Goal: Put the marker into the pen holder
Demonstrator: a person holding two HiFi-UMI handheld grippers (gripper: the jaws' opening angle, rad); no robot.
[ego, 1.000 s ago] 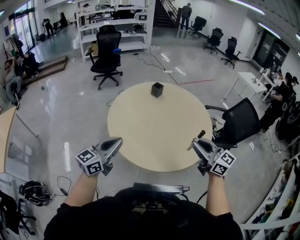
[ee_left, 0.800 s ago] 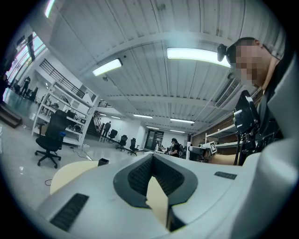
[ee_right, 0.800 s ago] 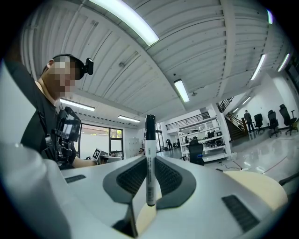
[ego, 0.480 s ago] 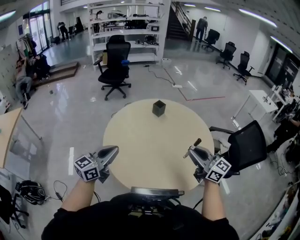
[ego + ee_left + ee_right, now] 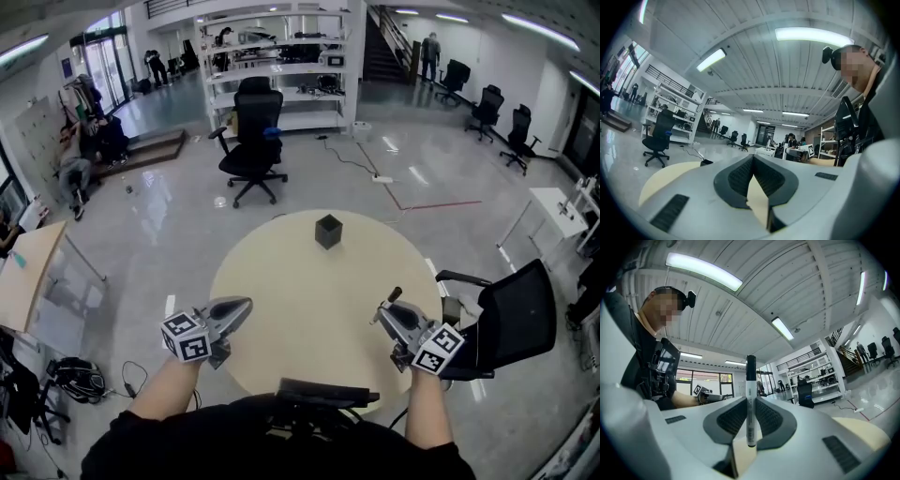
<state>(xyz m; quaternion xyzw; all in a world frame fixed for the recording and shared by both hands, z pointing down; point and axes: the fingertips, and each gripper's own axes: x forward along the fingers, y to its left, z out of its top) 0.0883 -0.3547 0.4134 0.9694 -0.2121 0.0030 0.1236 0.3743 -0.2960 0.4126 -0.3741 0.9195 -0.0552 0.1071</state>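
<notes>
Marker (image 5: 750, 380) sits clamped between the pads of the right gripper (image 5: 751, 404), standing crosswise to the jaws. The pads take it on the lower part of its white barrel, and the dark end rises well clear above them. I judge it light and stiff, with a smooth plastic barrel that could swivel or slide in the pads, so this low hold leaves a long free end to steer. A hold nearer the middle would steady it more.

The left gripper (image 5: 752, 161) has its jaws pressed together with nothing between them.

The right gripper view shows the hold plainly but not the pen holder. The head view shows the marker (image 5: 387, 302) only as a small stick poking from the right gripper (image 5: 382, 310), which hangs over the near right edge of the round table (image 5: 300, 281). The left gripper (image 5: 239, 306) hangs at the near left edge. That view alone shows the black pen holder (image 5: 328, 231), which stands upright by the far edge, well apart from both.
</notes>
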